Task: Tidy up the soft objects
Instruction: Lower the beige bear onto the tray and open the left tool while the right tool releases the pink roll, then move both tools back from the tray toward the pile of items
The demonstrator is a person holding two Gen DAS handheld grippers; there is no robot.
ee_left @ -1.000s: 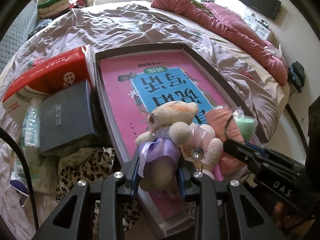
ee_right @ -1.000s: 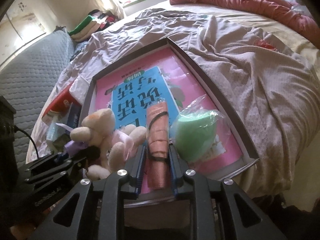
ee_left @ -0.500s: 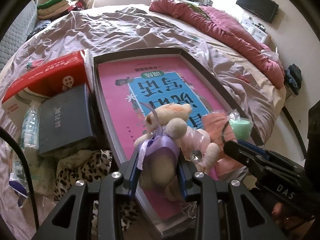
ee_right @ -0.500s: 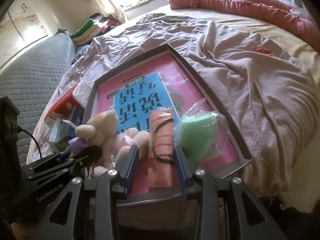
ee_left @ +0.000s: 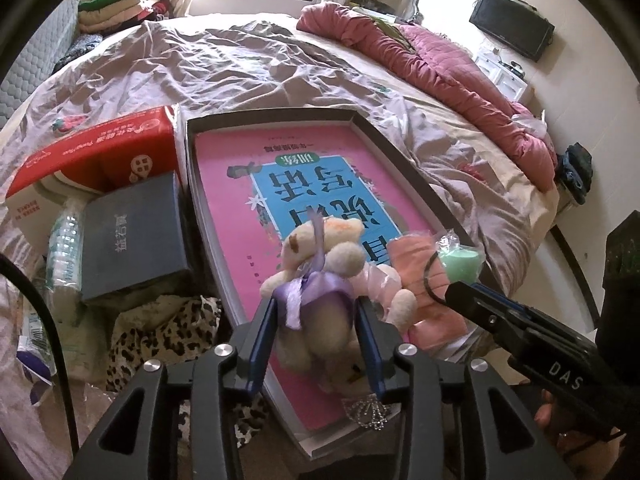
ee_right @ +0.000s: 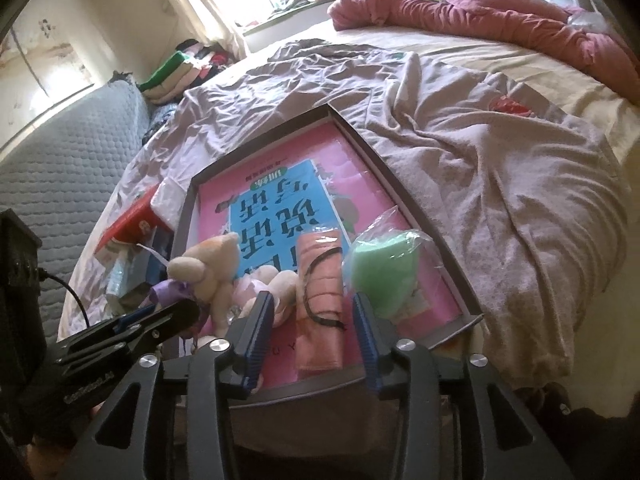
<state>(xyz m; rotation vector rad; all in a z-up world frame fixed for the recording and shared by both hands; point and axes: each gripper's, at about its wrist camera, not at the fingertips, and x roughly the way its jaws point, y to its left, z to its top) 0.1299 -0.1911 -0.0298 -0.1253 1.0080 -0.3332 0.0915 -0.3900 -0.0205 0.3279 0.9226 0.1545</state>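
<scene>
Both grippers are hovering over the near end of a shallow grey cardboard tray (ee_left: 404, 148) lined with a pink-and-blue printed sheet, lying on a wide bed with a rumpled mauve sheet (ee_left: 224, 68). Left gripper (ee_left: 316, 328) has just been opening its jaws; the cream plush bear with a purple ribbon (ee_left: 320, 276) is lying between them, and whether the blue pads are touching its sides is unclear. Right gripper (ee_right: 314, 320) has likewise just been opening, its pads standing clear on either side of the rolled salmon-pink cloth bound with a black band (ee_right: 320, 292). Just beside that roll, a green sponge in clear wrap (ee_right: 384, 276) is resting in the tray.
</scene>
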